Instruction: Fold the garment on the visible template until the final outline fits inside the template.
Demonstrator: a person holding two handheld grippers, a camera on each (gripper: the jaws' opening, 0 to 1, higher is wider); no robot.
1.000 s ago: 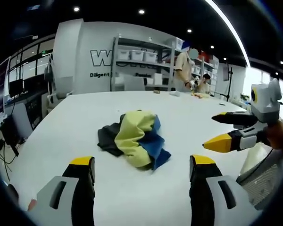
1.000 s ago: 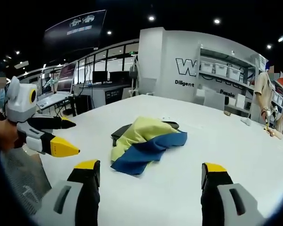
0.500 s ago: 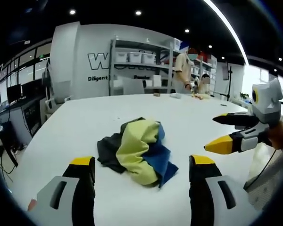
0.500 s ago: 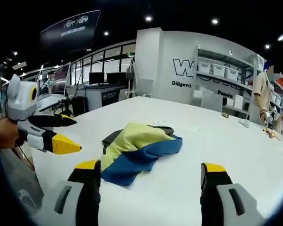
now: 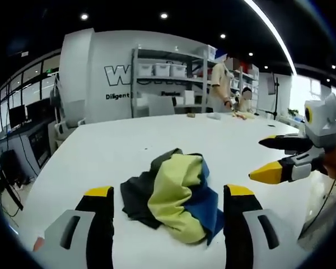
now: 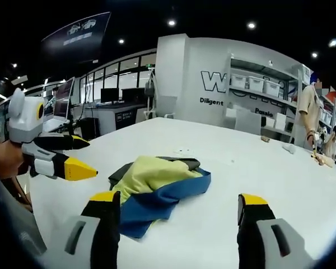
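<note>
A crumpled garment in yellow, blue and dark grey is seen lying bunched on the white tabletop, not spread flat. The left gripper is held low just before the heap, its jaws apart and empty. The right gripper is likewise held close to the garment's blue edge, jaws apart, nothing gripped. Shelving and two people are noted beyond the tabletop.
</note>
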